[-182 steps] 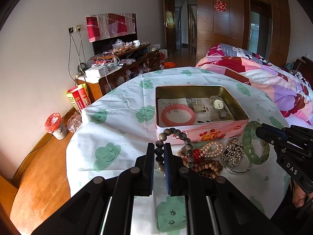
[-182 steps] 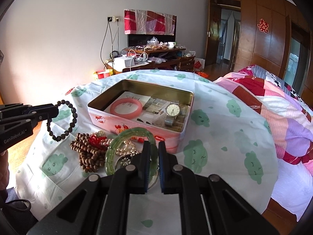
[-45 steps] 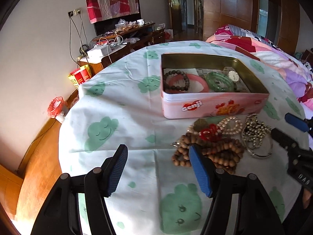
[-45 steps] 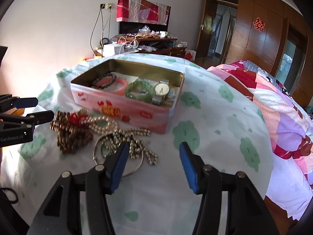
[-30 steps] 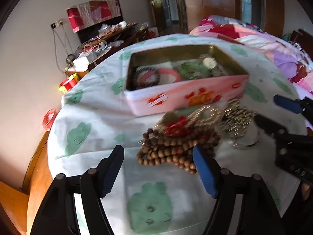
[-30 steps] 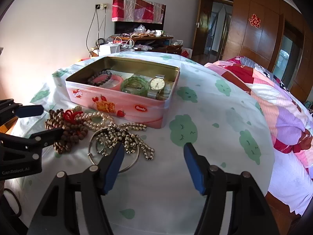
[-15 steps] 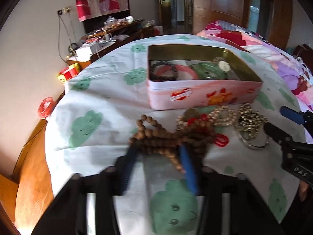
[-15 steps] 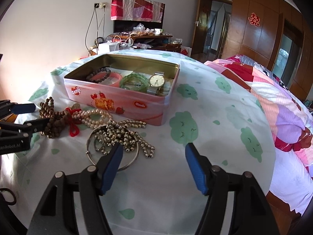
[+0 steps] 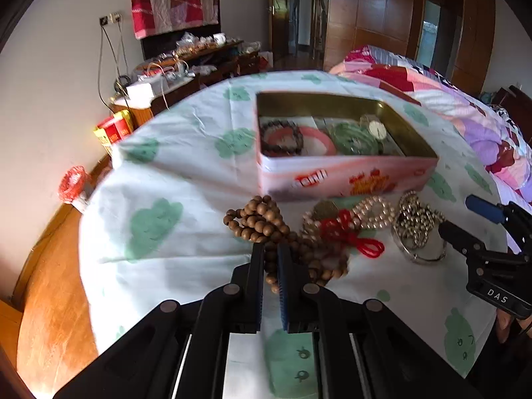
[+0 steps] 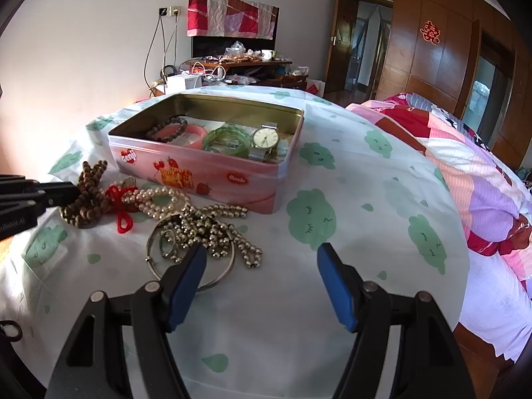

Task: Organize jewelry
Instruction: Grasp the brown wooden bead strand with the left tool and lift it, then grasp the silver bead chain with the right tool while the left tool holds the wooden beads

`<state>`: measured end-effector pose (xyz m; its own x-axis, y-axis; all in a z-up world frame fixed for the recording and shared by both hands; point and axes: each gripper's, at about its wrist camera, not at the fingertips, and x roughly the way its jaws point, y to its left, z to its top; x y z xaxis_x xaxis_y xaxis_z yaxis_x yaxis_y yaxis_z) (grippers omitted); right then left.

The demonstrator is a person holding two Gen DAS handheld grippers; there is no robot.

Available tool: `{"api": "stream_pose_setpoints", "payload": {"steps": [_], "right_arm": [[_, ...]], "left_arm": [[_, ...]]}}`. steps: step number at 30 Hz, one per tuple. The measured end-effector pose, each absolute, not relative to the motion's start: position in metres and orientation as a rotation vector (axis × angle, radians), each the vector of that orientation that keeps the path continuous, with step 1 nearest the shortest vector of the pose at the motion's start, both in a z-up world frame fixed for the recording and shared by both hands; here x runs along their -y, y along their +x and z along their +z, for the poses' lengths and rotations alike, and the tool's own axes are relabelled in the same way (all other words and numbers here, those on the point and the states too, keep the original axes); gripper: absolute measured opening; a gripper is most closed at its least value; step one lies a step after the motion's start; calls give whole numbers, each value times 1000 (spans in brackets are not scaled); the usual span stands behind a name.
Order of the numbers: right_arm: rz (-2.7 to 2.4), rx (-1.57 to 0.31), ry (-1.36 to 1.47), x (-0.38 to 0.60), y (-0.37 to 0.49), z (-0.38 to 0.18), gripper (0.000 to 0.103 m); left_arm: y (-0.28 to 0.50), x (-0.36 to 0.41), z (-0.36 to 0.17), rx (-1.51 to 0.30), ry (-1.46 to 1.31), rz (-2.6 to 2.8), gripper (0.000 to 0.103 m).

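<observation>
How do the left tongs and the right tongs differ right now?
The left tongs have just closed onto the wooden bead string; the right tongs stand wide open and hold nothing. The left sit over the beads, the right hover near the silver bangle. Both are black with blue pads.

A white cloth with green cloud prints covers the table. Right of it lies a patchwork quilt. Beyond the table, a cluttered wooden cabinet stands against the wall, a red-and-pink cloth hanging above it. Wooden doors stand behind the quilt.
</observation>
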<state>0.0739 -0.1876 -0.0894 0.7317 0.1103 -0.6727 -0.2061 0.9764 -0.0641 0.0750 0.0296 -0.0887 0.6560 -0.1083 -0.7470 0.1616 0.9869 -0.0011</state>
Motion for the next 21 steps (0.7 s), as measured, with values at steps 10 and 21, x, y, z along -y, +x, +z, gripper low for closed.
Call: {"api": "stream_pose_setpoints", "payload": {"steps": [10,21], "right_arm": [[218,-728,-134,184,71,-86,65],[304,-742,-132,165,81,-78,41]], "left_arm": [[74,-40,-74,-815,31,-145,7],[75,-38,-78,-832,34,-159,7]]}}
